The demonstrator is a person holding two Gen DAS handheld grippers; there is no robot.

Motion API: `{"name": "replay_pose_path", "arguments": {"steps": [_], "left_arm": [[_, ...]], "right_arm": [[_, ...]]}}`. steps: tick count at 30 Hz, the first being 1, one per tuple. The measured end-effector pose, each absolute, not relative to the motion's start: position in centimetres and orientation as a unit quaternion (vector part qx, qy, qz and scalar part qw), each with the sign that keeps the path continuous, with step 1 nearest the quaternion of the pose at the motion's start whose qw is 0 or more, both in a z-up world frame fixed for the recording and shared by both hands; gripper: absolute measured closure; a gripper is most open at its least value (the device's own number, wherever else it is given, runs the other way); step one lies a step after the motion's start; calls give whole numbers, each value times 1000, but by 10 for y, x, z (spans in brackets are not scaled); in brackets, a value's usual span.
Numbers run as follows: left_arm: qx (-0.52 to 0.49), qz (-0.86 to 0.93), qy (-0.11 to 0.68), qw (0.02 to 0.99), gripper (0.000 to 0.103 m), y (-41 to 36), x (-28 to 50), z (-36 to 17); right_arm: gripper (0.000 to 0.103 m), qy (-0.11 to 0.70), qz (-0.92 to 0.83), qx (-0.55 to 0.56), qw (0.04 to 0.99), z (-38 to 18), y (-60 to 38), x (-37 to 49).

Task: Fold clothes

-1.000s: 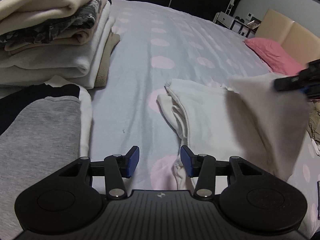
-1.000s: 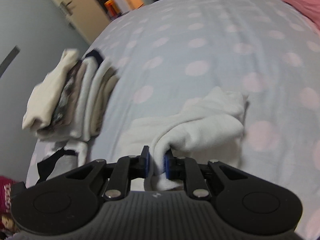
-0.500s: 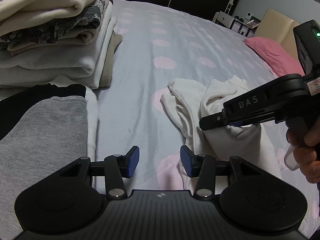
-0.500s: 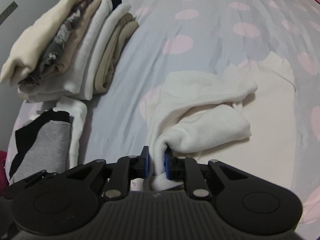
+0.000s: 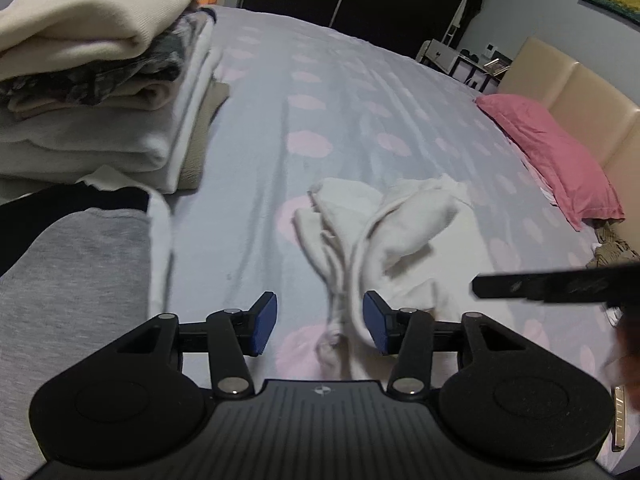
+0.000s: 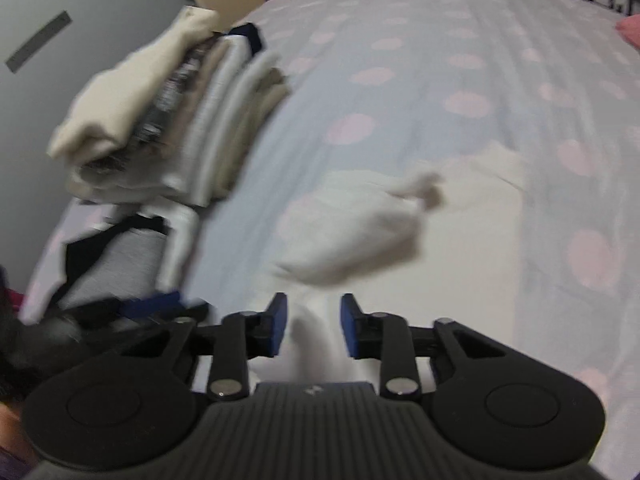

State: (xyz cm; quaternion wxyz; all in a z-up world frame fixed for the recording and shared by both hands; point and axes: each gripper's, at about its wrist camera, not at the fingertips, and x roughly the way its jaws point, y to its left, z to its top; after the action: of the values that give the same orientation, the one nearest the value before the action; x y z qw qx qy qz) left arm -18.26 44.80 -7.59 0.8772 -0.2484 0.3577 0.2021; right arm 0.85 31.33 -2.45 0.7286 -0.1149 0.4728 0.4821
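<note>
A white garment (image 5: 400, 236) lies crumpled and partly folded on the bed, with a sleeve doubled over its body; it also shows, blurred, in the right wrist view (image 6: 360, 224). My left gripper (image 5: 318, 324) is open, low over the garment's near edge, with cloth lying between its fingers. My right gripper (image 6: 313, 324) is open just above the garment's near end, and cloth lies loose between its fingers. Part of the right gripper's side (image 5: 556, 282) shows at the right of the left wrist view.
A stack of folded clothes (image 5: 96, 92) stands at the left, also in the right wrist view (image 6: 168, 120). A grey and black top (image 5: 68, 256) lies in front of it. A pink pillow (image 5: 552, 152) and beige headboard (image 5: 580, 96) are at the right.
My right gripper has opened and let go of the white garment, which now lies on the bed. The right gripper has pulled back to the right in the left wrist view.
</note>
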Motion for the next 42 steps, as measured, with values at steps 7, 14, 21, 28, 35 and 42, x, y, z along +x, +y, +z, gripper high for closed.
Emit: {"name": "replay_pose_path", "arguments": {"steps": [7,14,21,28,35,42], "left_arm": [[-258,193,356,877,49,438,-170,-71],[-240,183,395,867,46,425,-160,-86],[-224,182,446,847,85,413,-161,-111],[-245,172,443,845,99,409,-171,-106],[-263,170,434,845,66,405,-177,-99],[-284,176,442,833,70,407,-174,-107]], "right_arm": [[85,508,478,-64,713,-78,303,-2],[85,512,516,-102,680,-101,296,-43],[83,499,519,-93,688,-90,249,-40],[79,438,488,-106,748,-81,183,-17],[67,367,475,-155,784,-86,156,-6],[61,324,491,-211,781,-104,177,-17]]}}
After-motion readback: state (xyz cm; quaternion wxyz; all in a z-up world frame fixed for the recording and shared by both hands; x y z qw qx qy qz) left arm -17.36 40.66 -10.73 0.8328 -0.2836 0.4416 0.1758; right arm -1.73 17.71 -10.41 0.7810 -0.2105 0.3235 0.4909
